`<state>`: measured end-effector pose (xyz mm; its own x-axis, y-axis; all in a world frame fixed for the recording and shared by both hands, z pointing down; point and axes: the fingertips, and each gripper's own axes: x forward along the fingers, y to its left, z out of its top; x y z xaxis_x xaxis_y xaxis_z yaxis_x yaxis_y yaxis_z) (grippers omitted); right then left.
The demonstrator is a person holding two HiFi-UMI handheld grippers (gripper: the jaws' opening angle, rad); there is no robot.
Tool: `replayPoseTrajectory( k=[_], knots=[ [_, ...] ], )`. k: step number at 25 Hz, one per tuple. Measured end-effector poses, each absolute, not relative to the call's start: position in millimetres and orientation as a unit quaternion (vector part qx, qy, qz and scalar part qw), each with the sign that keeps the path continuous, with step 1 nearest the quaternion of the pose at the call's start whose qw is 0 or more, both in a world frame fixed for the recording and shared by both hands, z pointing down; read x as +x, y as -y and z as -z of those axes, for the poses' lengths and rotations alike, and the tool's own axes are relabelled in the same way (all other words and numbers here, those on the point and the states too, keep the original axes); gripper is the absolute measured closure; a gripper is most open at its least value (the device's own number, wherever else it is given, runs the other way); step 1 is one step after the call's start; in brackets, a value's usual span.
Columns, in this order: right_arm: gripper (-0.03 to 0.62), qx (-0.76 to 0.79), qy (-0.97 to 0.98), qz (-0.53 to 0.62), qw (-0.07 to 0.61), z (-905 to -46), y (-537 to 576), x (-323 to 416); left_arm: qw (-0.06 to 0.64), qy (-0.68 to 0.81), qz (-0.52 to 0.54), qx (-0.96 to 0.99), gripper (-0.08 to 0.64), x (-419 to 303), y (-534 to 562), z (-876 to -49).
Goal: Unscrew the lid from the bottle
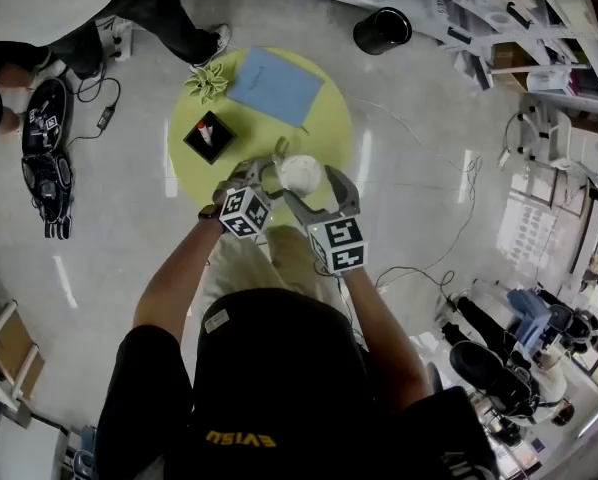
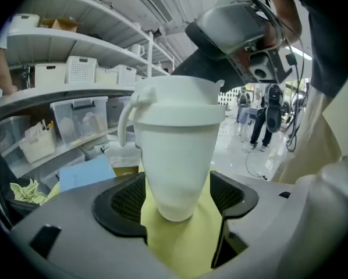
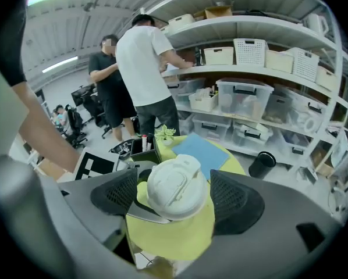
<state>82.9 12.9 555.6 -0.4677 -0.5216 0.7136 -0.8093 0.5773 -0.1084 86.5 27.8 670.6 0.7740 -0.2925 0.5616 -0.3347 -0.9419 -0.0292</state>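
Observation:
A white bottle (image 1: 301,173) with a white lid (image 3: 177,188) stands upright at the near edge of the round yellow table (image 1: 329,118). My left gripper (image 1: 269,173) reaches in from the left. In the left gripper view its pads flank the bottle's tapered lower body (image 2: 177,156) very closely, without clearly pressing it. My right gripper (image 1: 317,190) comes from the right and above. Its pads sit either side of the lid with a thin gap on each side. The bottle's strap handle (image 2: 130,112) shows on its left.
A blue sheet (image 1: 274,86), a black box (image 1: 209,136) with a red-and-white item and a green paper flower (image 1: 211,80) lie further back on the table. A black bin (image 1: 382,30) stands on the floor beyond. People stand by the shelves (image 3: 249,57).

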Motion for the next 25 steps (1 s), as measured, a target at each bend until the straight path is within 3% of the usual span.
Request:
replayPoseTrajectory(
  k=[11, 25],
  knots=[
    [0.235, 0.498, 0.77, -0.234, 0.324, -573, -22, 89, 0.015, 0.199, -0.291, 0.936, 0.213, 88, -28, -666],
    [0.252, 0.425, 0.811, -0.189, 0.355, -575, -22, 83, 0.029, 0.158, -0.295, 0.942, 0.235, 84, -28, -674]
  ],
)
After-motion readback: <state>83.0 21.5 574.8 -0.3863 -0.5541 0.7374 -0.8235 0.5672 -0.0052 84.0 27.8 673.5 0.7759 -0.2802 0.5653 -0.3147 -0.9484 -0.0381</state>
